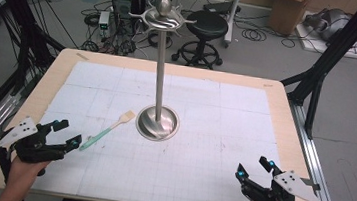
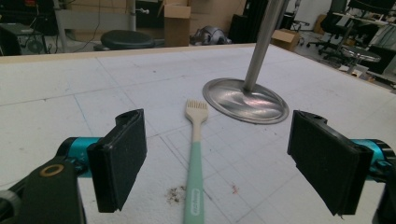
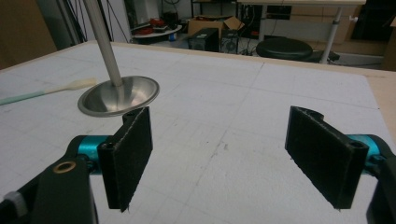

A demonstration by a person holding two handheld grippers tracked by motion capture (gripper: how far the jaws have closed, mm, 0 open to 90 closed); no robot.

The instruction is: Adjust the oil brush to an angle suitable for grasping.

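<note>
Big stuff first: the white gridded table mat [image 1: 225, 115] has a tall metal stand [image 1: 161, 68] on it, and the brush [image 2: 194, 154] lies flat just beside its dish-shaped base. The brush looks light and stiff, with a smooth, probably slippery teal handle, so I'd pinch mid-handle, not the pale bristle end. Left gripper [image 1: 62, 132] sits at the handle tip, jaws spread wide with nothing in them; right gripper [image 1: 254, 170] is likewise gaping and well apart.

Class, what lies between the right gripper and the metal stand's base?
Bare white gridded mat, seen in the right gripper view, between the right gripper and the base.
</note>
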